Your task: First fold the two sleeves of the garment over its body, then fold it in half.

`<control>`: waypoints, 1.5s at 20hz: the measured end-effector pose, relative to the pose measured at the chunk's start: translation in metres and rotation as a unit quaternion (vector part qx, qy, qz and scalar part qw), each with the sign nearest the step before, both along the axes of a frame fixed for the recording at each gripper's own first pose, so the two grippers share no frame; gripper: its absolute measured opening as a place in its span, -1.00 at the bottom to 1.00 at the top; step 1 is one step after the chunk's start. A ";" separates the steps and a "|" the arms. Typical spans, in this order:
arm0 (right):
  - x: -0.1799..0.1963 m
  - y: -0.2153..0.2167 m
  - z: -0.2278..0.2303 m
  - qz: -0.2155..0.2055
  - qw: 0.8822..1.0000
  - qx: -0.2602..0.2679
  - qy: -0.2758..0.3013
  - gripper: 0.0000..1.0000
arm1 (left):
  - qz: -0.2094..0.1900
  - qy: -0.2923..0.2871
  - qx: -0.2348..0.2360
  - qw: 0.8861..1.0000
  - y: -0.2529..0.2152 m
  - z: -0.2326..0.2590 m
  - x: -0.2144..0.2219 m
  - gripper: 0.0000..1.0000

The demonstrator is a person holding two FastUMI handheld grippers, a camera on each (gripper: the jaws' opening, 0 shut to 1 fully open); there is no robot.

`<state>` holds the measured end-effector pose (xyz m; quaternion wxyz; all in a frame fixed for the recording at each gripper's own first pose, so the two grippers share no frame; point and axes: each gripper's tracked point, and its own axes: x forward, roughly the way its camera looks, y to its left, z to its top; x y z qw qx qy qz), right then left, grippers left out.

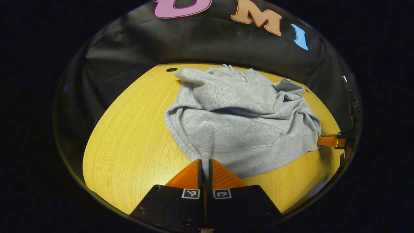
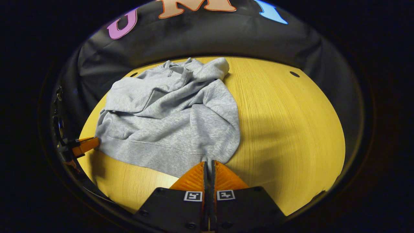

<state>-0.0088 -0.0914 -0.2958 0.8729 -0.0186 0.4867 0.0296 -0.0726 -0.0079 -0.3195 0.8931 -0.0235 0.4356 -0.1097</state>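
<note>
Garment (image 1: pixel 242 123) hem between both claws

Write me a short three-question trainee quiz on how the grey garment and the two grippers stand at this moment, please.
1. True or false: both sleeves of the grey hoodie are already folded over its body.
2. Where on the hoodie does the left gripper hold? A) the hood B) the bottom hem C) a cuff
3. Fill in: the hoodie lies on a ____ table.

Key
1. True; both sleeves lie across the chest.
2. B; its fingers are closed on the hem at one bottom corner, and the right gripper pinches the hem at the other corner.
3. Wooden.
</note>
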 end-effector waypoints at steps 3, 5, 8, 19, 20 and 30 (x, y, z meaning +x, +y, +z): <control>-0.003 0.001 0.007 -0.009 1.000 0.016 0.007 -0.96 | -0.013 0.016 -0.002 1.000 -0.001 0.003 -0.007 -1.00; -0.007 -0.003 0.015 -0.017 0.999 0.032 0.015 -0.96 | -0.021 0.020 -0.004 1.000 -0.001 0.010 -0.012 -1.00; -0.009 -0.010 0.024 -0.013 0.999 0.036 0.027 -0.96 | -0.042 0.036 -0.002 0.998 -0.009 0.012 -0.016 -1.00; 0.010 0.014 0.068 -0.060 0.987 0.141 0.050 -0.96 | -0.035 0.055 -0.009 0.998 -0.003 0.040 0.015 -1.00; 0.018 0.015 0.074 -0.059 0.987 0.146 0.044 -0.96 | -0.032 0.048 -0.012 0.998 -0.002 0.048 0.023 -1.00; 0.094 0.034 0.141 -0.068 0.973 0.221 -0.024 -0.96 | 0.000 -0.007 -0.084 0.996 -0.015 0.112 0.096 -1.00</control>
